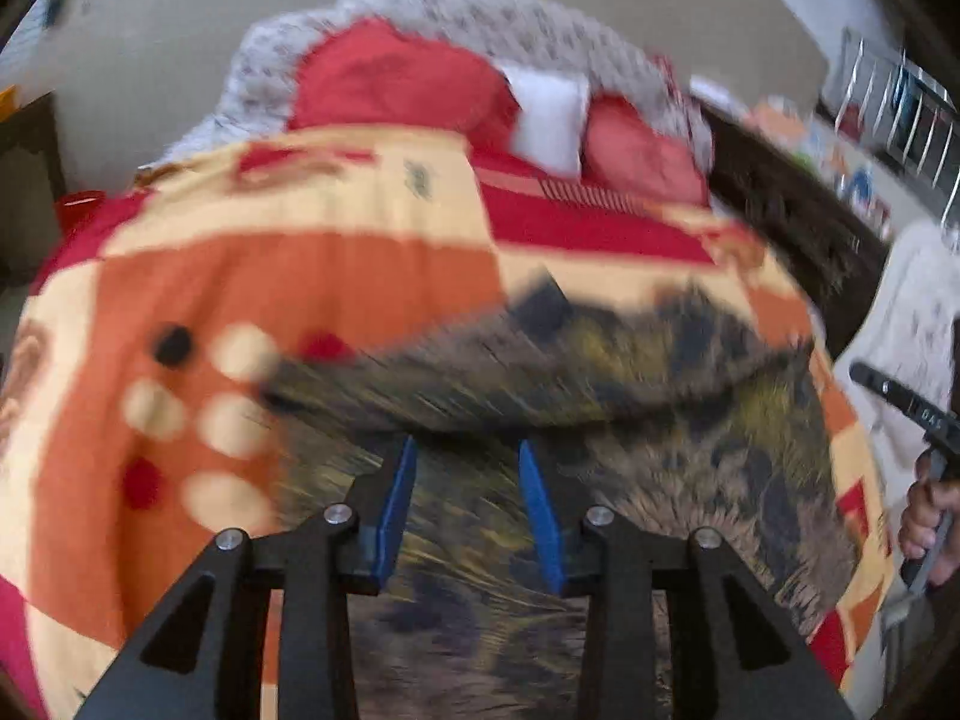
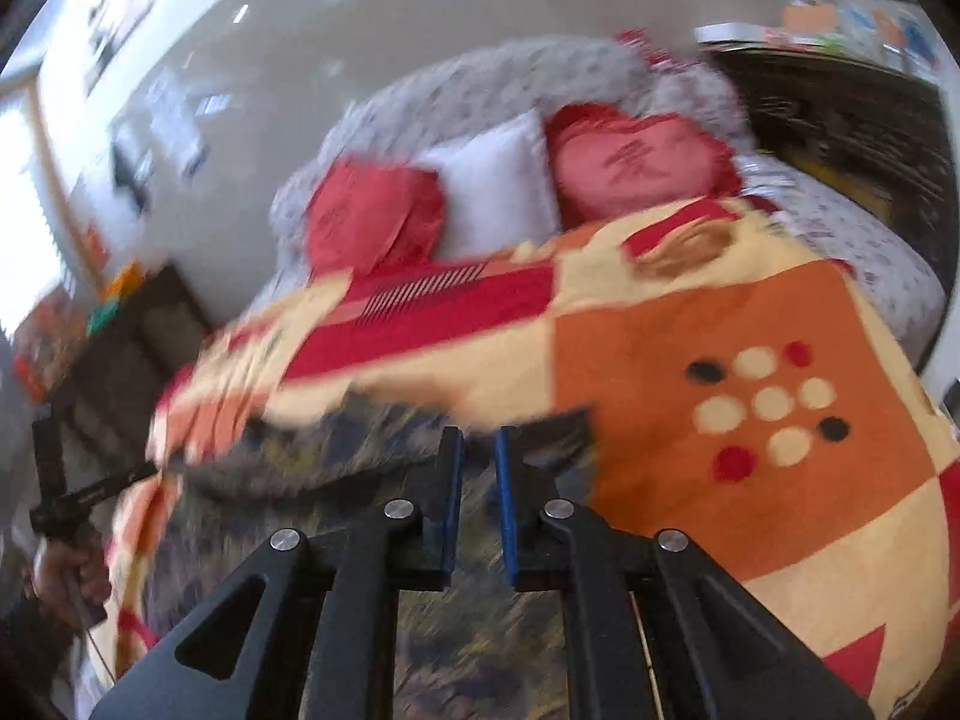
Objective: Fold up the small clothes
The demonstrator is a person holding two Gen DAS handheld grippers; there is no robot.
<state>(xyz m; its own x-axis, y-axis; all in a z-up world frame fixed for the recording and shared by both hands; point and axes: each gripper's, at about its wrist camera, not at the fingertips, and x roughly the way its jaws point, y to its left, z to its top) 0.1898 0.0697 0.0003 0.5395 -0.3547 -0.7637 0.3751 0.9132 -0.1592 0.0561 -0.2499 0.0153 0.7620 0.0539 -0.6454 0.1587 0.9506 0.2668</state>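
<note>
A dark brown and olive patterned garment (image 1: 600, 372) with navy patches lies blurred on an orange, cream and red blanket (image 1: 300, 276). My left gripper (image 1: 468, 450) hovers just over the garment, its blue pads clearly apart and nothing pinched between them. In the right wrist view the same garment (image 2: 336, 456) spreads under my right gripper (image 2: 477, 435), whose pads stand a narrow gap apart with no cloth visibly pressed between them. A folded dark edge of the garment (image 2: 558, 426) lies just right of those tips. The blur hides the garment's exact shape.
The blanket (image 2: 690, 312) covers a bed with two red pillows (image 2: 372, 216) and a white pillow (image 2: 498, 186) against a grey headboard (image 2: 480, 78). Dark furniture (image 2: 840, 120) stands beside the bed. A hand (image 1: 927, 516) holds the other gripper at the right edge.
</note>
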